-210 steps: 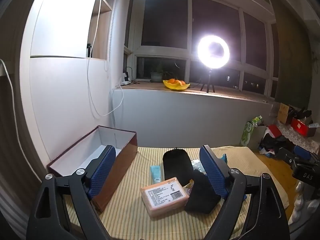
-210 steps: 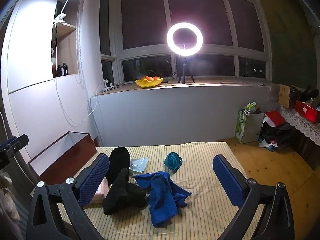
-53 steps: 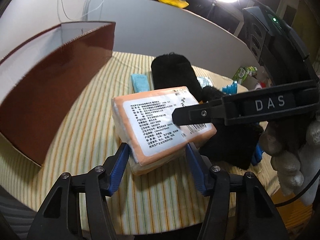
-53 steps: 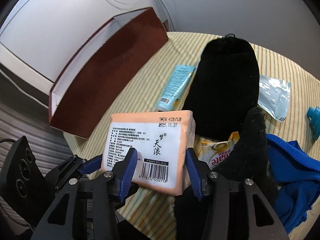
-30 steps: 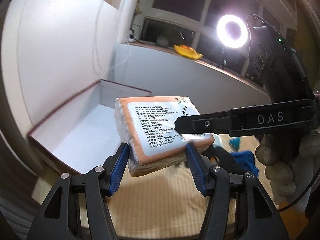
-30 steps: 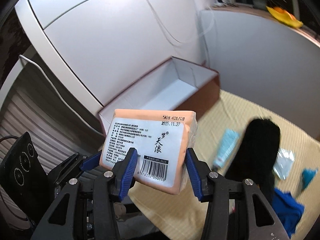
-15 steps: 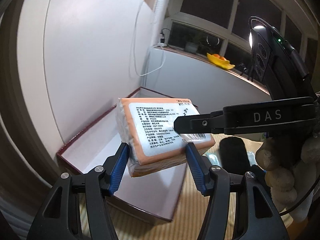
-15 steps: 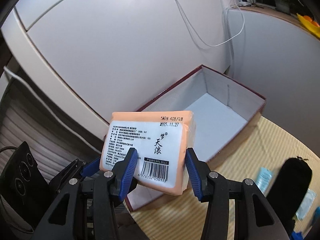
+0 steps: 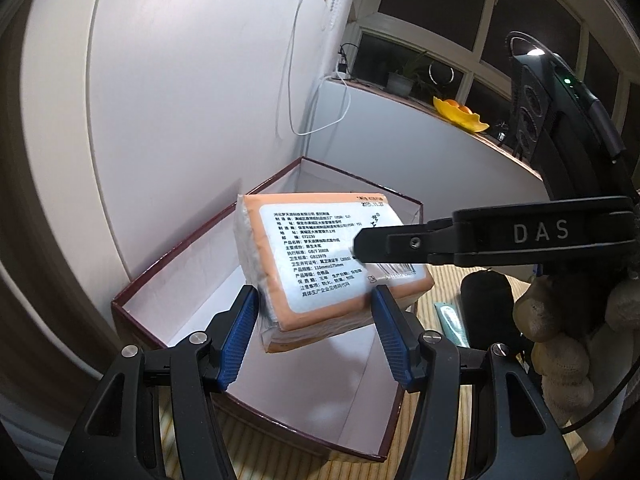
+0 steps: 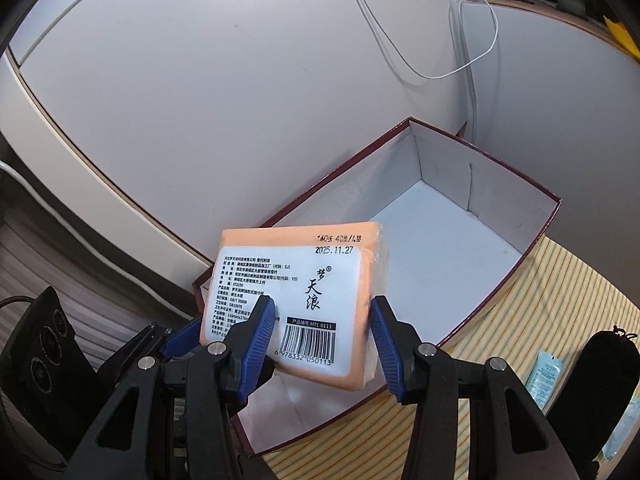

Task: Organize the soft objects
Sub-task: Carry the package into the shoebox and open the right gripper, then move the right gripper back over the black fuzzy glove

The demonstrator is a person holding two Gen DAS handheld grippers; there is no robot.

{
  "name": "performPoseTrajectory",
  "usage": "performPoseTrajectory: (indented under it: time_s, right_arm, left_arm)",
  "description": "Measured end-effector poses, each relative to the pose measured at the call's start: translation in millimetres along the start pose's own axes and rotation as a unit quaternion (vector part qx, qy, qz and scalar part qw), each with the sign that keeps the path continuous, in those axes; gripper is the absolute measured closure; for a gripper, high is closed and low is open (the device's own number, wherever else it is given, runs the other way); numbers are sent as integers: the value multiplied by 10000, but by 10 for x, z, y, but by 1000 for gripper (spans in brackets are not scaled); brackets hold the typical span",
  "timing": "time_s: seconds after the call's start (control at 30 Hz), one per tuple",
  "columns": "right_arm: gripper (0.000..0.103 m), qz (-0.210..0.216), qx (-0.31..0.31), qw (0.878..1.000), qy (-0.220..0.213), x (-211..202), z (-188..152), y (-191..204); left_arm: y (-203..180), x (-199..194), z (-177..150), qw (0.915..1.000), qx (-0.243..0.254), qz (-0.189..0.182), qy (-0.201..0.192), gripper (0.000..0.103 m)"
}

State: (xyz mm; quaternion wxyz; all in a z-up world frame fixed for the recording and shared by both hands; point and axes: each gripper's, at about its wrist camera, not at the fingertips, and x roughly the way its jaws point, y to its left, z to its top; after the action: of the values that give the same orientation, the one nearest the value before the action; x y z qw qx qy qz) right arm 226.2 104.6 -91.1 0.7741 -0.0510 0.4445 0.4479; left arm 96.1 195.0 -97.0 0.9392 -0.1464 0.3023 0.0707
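- An orange pack of tissues [image 9: 320, 256] with a white printed label and a barcode is held in the air above an open box [image 10: 460, 248], tilted, label side up.
- The left hand-held gripper [image 9: 314, 332] has its blue pads pressed against the two sides of the pack's near end, jaws about half spread.
- The right hand-held gripper [image 10: 322, 340] clamps the same pack from another edge, its blue pads on either side of the barcode end, set a little narrower.
- In the left wrist view the right tool reaches in from the right as a black arm lettered "DAS", held by a person's gloved hand [image 9: 560, 344].
- The box is dark red outside and white inside, with nothing seen inside it; it sits at the left end of a yellow striped surface [image 10: 560, 292], close against a white wall.
- On the surface to the right of the box lie a black pouch [image 10: 596, 376] and, just beside it, a small light-blue packet [image 10: 546, 372].
- Farther off, a windowsill [image 9: 500, 148] carries a yellow bowl of oranges [image 9: 460, 114] and a potted plant [image 9: 404, 80]; white cables [image 9: 296, 80] hang down the wall.
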Motion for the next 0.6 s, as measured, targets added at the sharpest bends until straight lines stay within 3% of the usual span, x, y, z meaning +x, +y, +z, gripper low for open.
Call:
performPoseTrajectory:
  time_s: [0.3, 0.6]
  right_arm:
    - [53, -88, 11, 9997, -219, -280, -97, -56]
    - [54, -160, 223, 9987, -438, -763, -366, -244]
  left_arm:
    - [-34, -76, 41, 10000, -38, -9, -69, 45]
    - [-296, -235, -30, 9995, 90, -285, -125, 45]
